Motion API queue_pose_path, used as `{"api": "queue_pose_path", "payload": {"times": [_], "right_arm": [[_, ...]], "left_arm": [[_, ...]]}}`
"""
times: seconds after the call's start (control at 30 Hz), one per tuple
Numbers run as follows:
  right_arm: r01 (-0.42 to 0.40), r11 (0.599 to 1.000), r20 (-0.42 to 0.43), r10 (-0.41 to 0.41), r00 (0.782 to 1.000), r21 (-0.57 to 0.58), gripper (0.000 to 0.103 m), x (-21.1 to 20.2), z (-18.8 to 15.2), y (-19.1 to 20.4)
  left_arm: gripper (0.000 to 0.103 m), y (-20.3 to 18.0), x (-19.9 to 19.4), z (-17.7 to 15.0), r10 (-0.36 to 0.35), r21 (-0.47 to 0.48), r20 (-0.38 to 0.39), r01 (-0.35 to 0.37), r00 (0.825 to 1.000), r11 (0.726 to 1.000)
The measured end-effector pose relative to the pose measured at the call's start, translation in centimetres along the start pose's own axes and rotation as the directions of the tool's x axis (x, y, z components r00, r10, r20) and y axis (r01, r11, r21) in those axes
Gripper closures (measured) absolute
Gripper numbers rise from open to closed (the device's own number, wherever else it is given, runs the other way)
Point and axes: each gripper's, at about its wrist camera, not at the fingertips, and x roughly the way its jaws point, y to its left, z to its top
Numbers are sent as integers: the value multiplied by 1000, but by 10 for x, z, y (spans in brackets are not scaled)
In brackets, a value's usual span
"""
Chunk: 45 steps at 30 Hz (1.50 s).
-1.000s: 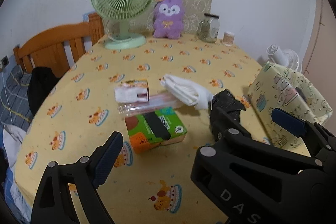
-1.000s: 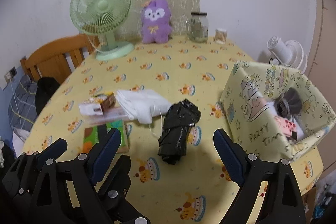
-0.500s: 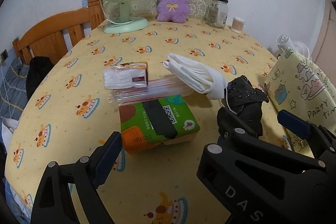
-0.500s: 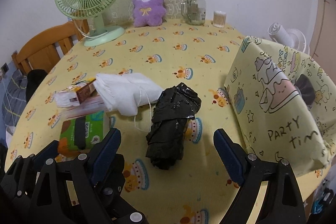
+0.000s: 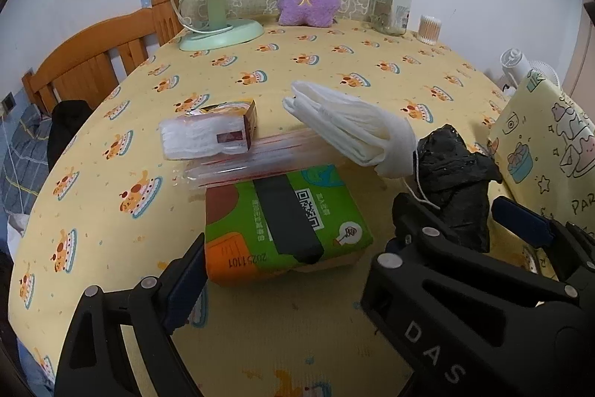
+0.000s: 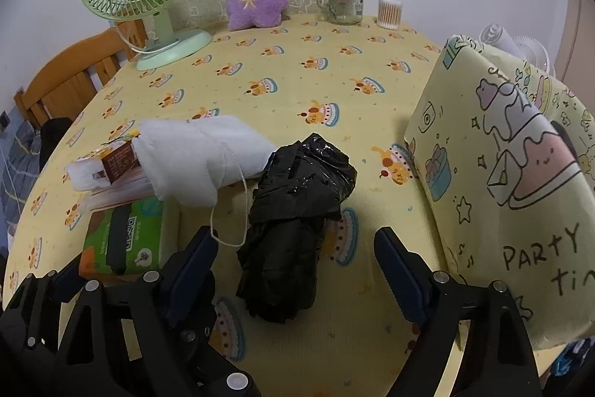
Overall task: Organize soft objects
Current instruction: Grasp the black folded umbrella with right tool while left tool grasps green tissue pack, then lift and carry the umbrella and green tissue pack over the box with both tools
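While our right gripper narrows its still-empty jaws astride the crumpled black plastic bag roll at 12 o'clock, presumably bound for the yellow cartoon-print fabric bin at 2 o'clock, our left gripper hangs open over the green tissue pack.

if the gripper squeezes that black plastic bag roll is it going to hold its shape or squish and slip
The black plastic bag roll looks crinkled and loosely bundled, so it will probably squish and give rather than stay firm. Its glossy film may be slippery against the pads. It lies flat and lumpy on the tablecloth, so rolling away seems unlikely.
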Motion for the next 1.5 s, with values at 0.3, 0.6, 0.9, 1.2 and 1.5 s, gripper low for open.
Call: {"api": "queue_pose_path", "payload": {"times": [0.3, 0.6, 0.9, 1.2, 1.5], "right_arm": [[-18, 1000, -16, 18, 1000, 0, 59, 3, 1, -1], [-15, 999, -8, 15, 1000, 31, 66, -8, -7, -8], [-14, 999, -13, 15, 1000, 31, 66, -19, -21, -11], [-12, 1000, 0, 12, 1000, 29, 66, -38, -34, -14], [-21, 999, 64, 18, 998, 36, 66, -65, -37, -17]], "left_arm": [[30, -3, -4, -1, -9, -11, 19, 9, 1000, 1000], [38, -7, -13, -9, -25, 2, 16, 25, 1000, 1000], [38, -11, -24, -22, -32, 4, 10, 32, 999, 999], [38, -13, -37, -32, -79, -22, 7, 79, 997, 997], [39, -15, -62, -33, -83, -17, 64, 84, 995, 996]]}}
